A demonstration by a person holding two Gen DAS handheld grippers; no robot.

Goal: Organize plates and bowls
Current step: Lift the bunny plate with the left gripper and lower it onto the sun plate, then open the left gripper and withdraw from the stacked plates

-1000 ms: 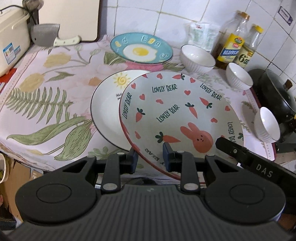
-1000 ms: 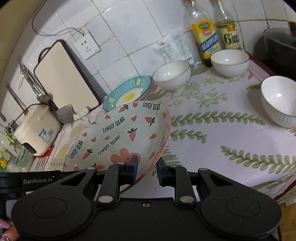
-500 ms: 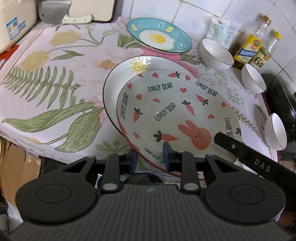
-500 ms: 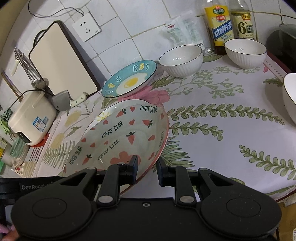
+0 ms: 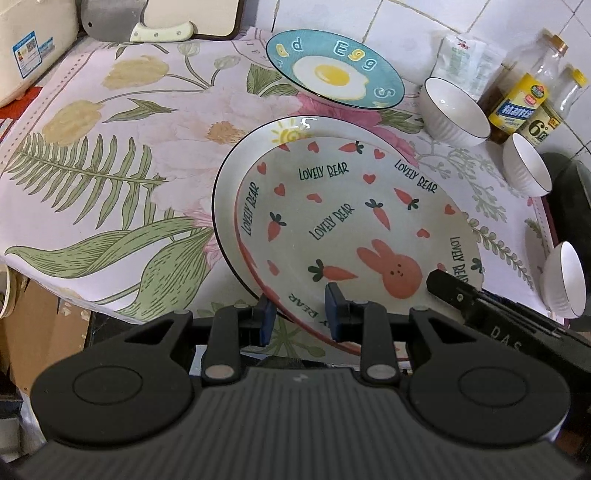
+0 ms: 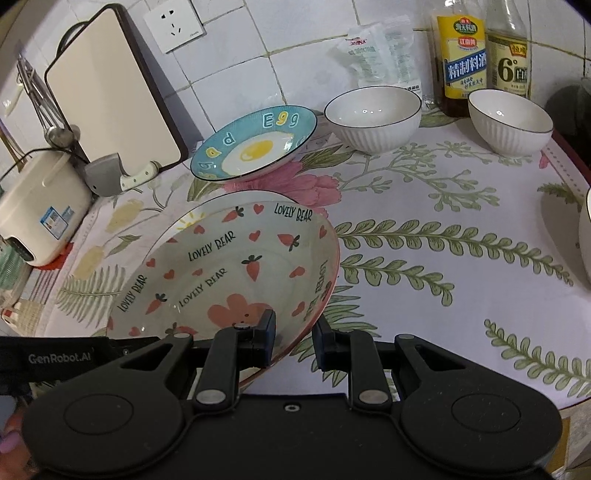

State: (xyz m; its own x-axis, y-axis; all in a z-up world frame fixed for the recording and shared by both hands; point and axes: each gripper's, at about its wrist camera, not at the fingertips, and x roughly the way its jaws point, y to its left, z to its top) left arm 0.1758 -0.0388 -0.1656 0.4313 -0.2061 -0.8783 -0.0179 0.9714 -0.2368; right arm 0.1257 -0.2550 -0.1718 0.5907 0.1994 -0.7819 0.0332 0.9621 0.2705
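Both grippers, left [image 5: 298,312] and right [image 6: 293,341], clamp the near rim of the rabbit plate [image 5: 354,229], held tilted just above the white plate [image 5: 229,177]. Lower both sides evenly, center it, then release.

Sun plate [image 5: 236,162]: mostly covered by bear plate [image 5: 351,229]; only left rim and sun motif showing; contact between the two not readable.
Bear plate: near rim hidden behind left gripper [image 5: 297,314] and right gripper [image 6: 293,341].
Third bowl [image 6: 585,236]: cut by right edge of right view.
Pot [image 5: 569,199]: cut by right edge of left view, form unclear.
Rice cooker [image 5: 26,55]: cropped at top-left corner.
Cleaver [image 5: 110,20]: blade top cut off.
Packet [image 6: 380,55]: print too small to read.
Hand [image 6: 11,439]: sliver at bottom-left, blurred.
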